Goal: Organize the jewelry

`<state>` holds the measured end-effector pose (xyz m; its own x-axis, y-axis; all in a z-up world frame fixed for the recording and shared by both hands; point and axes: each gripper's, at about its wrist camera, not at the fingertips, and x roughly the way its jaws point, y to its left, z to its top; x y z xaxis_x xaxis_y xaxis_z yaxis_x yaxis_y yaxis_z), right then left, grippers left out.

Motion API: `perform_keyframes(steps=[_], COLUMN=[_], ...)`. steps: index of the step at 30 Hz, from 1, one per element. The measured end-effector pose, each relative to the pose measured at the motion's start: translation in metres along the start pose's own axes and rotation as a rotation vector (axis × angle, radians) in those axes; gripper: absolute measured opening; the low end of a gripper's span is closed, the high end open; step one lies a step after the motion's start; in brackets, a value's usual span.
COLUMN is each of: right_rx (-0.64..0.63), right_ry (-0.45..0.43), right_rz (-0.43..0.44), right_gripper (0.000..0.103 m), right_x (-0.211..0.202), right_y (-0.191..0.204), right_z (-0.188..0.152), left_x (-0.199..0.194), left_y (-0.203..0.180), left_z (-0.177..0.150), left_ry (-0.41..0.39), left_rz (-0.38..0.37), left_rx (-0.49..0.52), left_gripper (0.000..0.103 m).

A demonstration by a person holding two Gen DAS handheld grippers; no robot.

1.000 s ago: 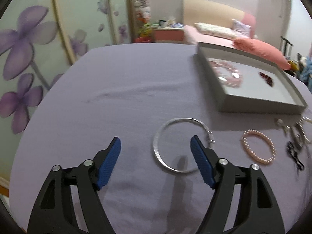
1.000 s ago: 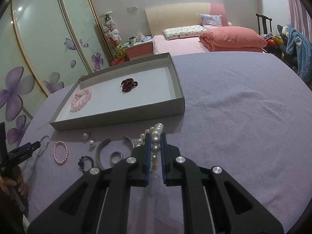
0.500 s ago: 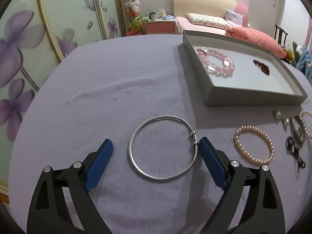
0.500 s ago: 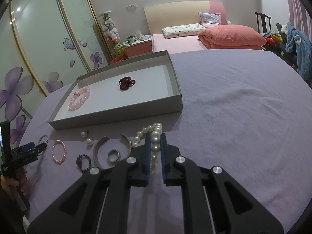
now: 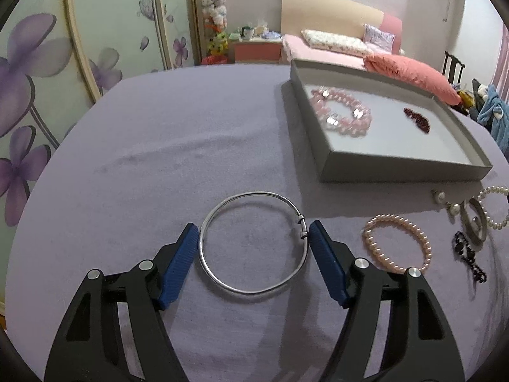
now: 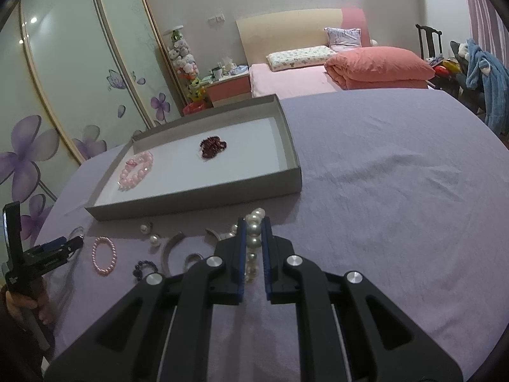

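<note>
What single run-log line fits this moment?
left tongs: closing around silver bangle, pads at its sides | right tongs: shut on pearl necklace | tray: two bracelets inside

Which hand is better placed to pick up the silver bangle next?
Left. Its claw has just been closing around the silver bangle; the right claw is shut on the white pearl necklace.

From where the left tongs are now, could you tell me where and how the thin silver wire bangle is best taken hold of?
Grip the thin silver wire bangle across its width, from above and the near side. It lies flat on the purple cloth, and the left tongs already straddle it; their jaws have just been closing. Probably keep the right pad off the small sliding clasp, where it could slip.
</note>
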<state>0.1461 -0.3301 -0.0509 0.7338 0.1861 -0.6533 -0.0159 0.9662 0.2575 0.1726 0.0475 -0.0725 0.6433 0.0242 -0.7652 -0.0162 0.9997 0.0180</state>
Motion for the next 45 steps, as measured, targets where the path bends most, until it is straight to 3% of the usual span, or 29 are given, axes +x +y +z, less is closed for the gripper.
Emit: perform_keyframes(steps=[18,24,33,45], right_rx=[-0.044,-0.098,-0.151,-0.14], right_ry=[-0.185,-0.299,-0.416,-0.443], right_rz=[0.058,0.043,0.036,0.042], right_gripper=[0.01,0.01,0.01,0.01], right_x=[-0.036,-0.052,-0.056,-0.04], right_y=[0.033,0.056,0.084,0.09], right_z=[0.013,0.021,0.036,0.051], left_x=[-0.081,-0.102,-0.101,-0.082], left_y=[-0.05,-0.068,-0.085,-0.095], left_z=[0.002,0.006,0.022,0.036], left_ry=[-0.416,-0.542,-0.601,-0.605], left_rz=[0.037,0.064,0.057,0.051], left_rx=[0.049,0.056,0.026,0.022], left_gripper=[0.071,0.071,0.071,0.071])
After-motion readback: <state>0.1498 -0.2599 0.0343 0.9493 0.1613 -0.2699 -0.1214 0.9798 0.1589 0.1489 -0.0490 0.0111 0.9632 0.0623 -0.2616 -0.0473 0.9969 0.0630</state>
